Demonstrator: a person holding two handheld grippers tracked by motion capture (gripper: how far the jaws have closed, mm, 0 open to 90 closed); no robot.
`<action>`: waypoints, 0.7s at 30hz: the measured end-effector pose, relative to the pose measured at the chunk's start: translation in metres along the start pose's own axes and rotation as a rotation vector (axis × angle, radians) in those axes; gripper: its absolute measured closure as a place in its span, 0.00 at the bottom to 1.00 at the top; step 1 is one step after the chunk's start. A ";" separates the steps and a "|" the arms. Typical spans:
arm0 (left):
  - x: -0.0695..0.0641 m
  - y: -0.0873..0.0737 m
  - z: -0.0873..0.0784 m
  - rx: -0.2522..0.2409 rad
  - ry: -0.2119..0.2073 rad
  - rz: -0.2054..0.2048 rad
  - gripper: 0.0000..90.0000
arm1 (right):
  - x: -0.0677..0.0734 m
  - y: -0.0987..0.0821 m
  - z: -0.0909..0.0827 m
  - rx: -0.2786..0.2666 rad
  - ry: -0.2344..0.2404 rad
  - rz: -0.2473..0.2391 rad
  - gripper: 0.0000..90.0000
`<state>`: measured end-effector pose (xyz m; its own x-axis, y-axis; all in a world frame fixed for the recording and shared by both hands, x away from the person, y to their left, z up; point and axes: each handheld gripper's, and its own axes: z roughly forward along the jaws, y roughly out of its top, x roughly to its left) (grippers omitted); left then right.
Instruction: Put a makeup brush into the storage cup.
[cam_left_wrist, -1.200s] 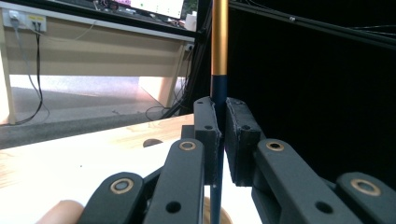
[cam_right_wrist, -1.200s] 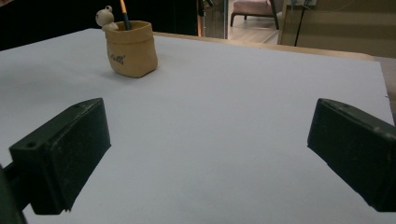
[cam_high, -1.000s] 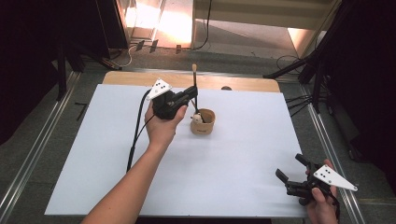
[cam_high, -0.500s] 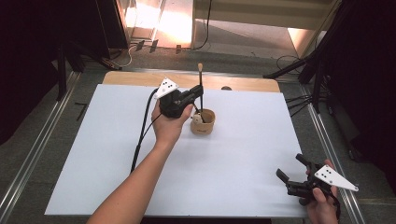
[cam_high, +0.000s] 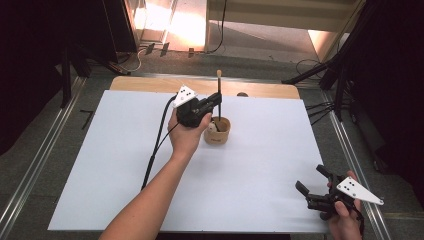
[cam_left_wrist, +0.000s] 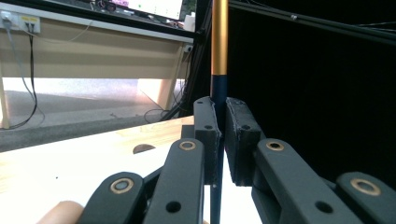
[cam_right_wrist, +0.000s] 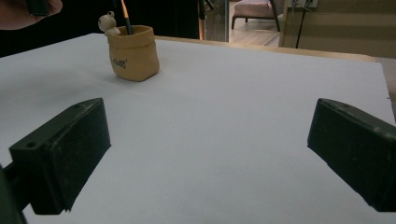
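2 grippers are in your hands. Your left gripper (cam_high: 216, 100) has its jaws pinched on the thin pen (cam_left_wrist: 219, 42), gold above and dark blue below, holding it upright with its lower end in the small tan pot (cam_high: 218, 131) near the table's (cam_high: 100, 165) far edge. A little bear figure (cam_right_wrist: 109, 22) seems to perch on the pot's rim. Your right gripper (cam_high: 312, 184) sits low at the near right corner, jaws spread wide over bare white surface, well apart from the pot.

Slim dark-and-gold brush (cam_high: 219, 95) upright, lower end inside small tan pot (cam_high: 218, 132) mid-table.
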<state>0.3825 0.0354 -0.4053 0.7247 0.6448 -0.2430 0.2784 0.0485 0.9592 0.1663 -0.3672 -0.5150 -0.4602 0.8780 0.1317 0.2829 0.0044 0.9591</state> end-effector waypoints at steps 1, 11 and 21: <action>0.000 -0.001 0.000 0.003 0.003 0.001 0.95 | 0.000 0.000 0.000 0.000 0.001 0.000 0.00; 0.001 -0.011 0.007 0.005 -0.002 -0.006 0.95 | 0.000 -0.001 0.000 -0.002 0.000 0.000 0.00; 0.001 -0.020 0.013 0.024 0.015 0.026 0.95 | 0.000 -0.001 0.000 -0.003 0.001 0.002 0.00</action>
<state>0.3859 0.0246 -0.4268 0.7226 0.6568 -0.2155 0.2745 0.0134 0.9615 0.1663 -0.3674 -0.5161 -0.4602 0.8776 0.1341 0.2816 0.0010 0.9595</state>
